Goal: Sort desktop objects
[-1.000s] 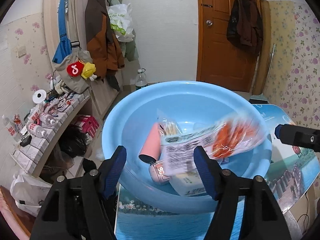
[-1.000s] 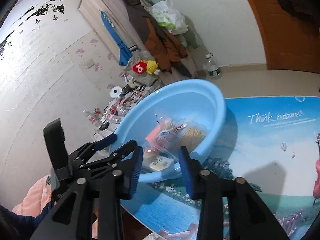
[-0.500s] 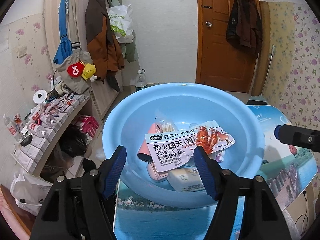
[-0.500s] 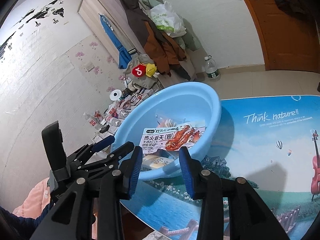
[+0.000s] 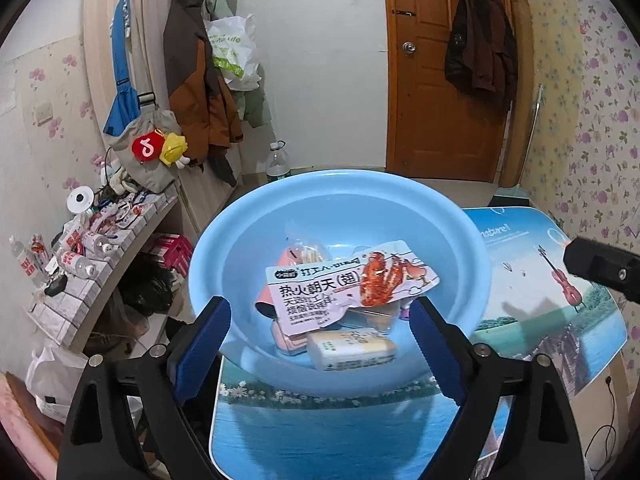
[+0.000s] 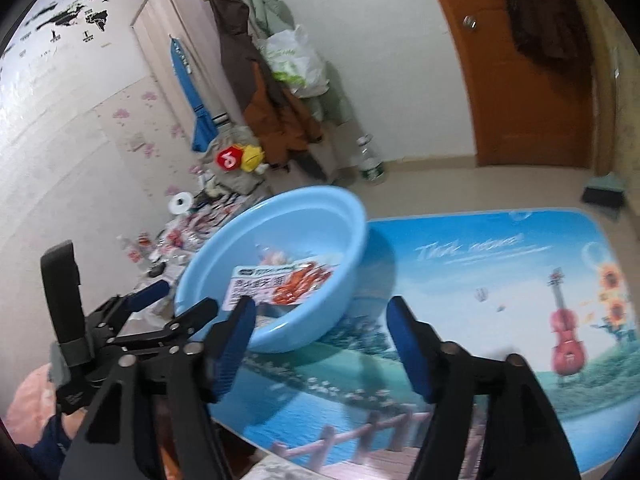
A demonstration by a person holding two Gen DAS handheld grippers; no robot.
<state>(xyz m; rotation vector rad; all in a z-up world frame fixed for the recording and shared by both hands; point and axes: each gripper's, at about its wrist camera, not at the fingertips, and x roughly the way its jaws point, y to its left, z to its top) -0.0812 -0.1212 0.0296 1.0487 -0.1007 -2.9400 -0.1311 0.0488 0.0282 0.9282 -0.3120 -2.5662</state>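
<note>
Your left gripper hangs spread wide and empty at the near rim of the basin, which sits on the left end of the table, its left side over the edge. Inside, a pink case lies lowest on the left, a cream soap bar beside it at the near wall, and the snack packet rests flat on top of the pile. Your right gripper is also open and holds nothing, poised above the table just right of the basin.

Risks, as I judge them: the basin looks light and overhangs the edge, so a nudge from your left jaws on the rim could tip or slide it toward the shelf side. If you reach in, the slick, flat packet gives the pads little to bite and may slip, dragging loose things with it.

Hard to read: the packet covers most of what lies under it, including a clear bag of pale sticks behind it. The right view is blurred, so small items on the table can't be ruled in or out, and its near edge is cut off by the gripper bodies.
</note>
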